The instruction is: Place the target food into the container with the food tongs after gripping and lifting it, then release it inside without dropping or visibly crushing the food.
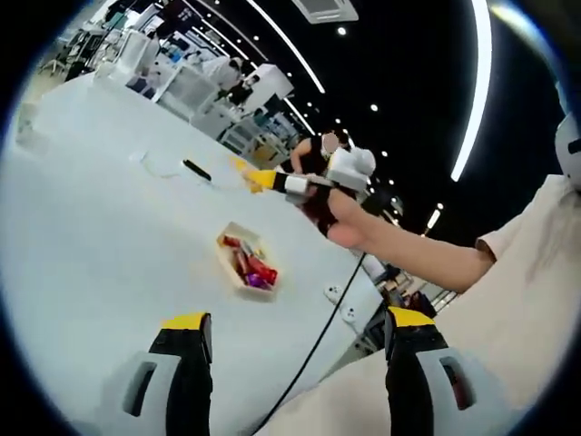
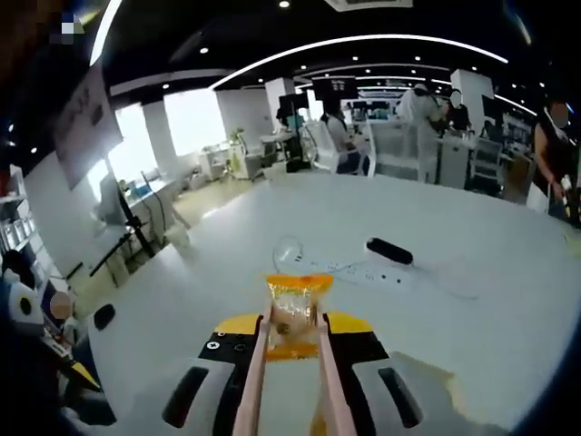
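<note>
1. One wrapped snack packet [image 2: 297, 313] is pinched between the pink food tongs [image 2: 289, 381], which the right gripper [image 2: 292, 350] squeezes, held aloft above the white table [image 2: 472, 291].
2. Carry step in hand; next calls for lowering into the container [image 1: 247, 263] before easing open.
3. Left gripper [image 1: 295, 350] gapes, holding nothing.

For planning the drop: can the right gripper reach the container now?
Probably yes. The right gripper, holding tongs with a snack packet, hangs above the table, and nothing blocks the open container.
</note>
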A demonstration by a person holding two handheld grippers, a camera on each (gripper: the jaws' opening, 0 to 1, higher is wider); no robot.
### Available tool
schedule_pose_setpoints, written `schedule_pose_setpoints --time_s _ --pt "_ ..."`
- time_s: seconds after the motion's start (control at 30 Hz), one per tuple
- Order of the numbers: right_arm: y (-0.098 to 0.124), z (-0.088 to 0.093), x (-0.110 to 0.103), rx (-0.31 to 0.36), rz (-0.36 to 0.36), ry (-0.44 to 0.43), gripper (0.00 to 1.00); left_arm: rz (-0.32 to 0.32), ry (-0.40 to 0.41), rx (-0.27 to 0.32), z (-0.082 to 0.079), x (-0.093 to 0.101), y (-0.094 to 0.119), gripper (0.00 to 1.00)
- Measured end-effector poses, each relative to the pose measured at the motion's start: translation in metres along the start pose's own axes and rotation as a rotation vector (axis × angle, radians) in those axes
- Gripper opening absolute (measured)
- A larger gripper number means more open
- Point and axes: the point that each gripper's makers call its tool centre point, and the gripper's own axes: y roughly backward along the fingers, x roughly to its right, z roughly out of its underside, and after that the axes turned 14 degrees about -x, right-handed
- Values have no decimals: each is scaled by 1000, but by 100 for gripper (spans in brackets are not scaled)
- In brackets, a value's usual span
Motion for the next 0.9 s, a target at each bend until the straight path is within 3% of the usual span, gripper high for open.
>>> schedule_pose_setpoints --time_s 0.67,0.9 --pt "20 25 33 -12 52 -42 25 18 -13 -13 2 4 -11 77" --pt "24 38 36 -29 55 -48 25 17 -11 -10 3 3 -11 77"
